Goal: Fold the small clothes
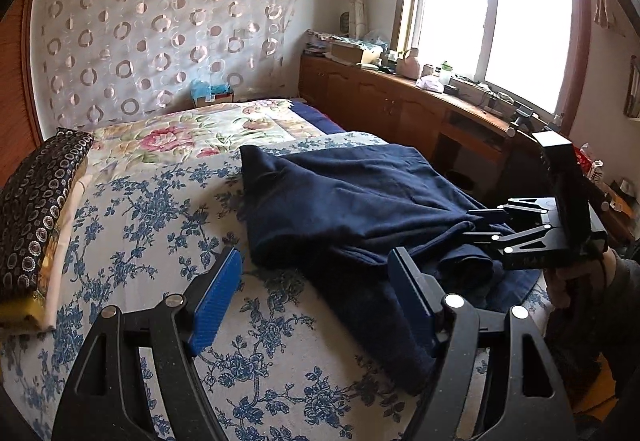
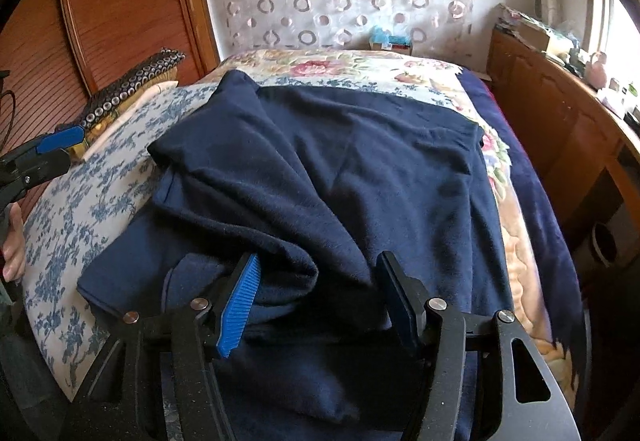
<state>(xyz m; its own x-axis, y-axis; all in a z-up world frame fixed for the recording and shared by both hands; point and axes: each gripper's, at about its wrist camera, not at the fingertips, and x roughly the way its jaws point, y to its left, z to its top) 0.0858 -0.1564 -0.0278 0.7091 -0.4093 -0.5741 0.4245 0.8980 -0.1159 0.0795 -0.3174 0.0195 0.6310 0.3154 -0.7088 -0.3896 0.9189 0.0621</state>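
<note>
A dark navy garment (image 1: 352, 209) lies rumpled on the bed, with one part folded over itself; it fills the right wrist view (image 2: 340, 169). My left gripper (image 1: 316, 297) is open above the garment's near left edge and holds nothing. My right gripper (image 2: 320, 301) is open, its blue pads on either side of a raised fold of the navy cloth, not closed on it. The right gripper also shows in the left wrist view (image 1: 488, 225) at the garment's right side. The left gripper's blue pad shows at the left edge of the right wrist view (image 2: 60, 139).
The bed has a blue-flowered white cover (image 1: 152, 233) and a pink-flowered quilt (image 1: 192, 133) behind. A dark patterned pillow (image 1: 36, 209) lies at the left. A wooden cabinet (image 1: 400, 101) with clutter runs along the right under a window. A wooden wardrobe (image 2: 100, 1) stands at the left.
</note>
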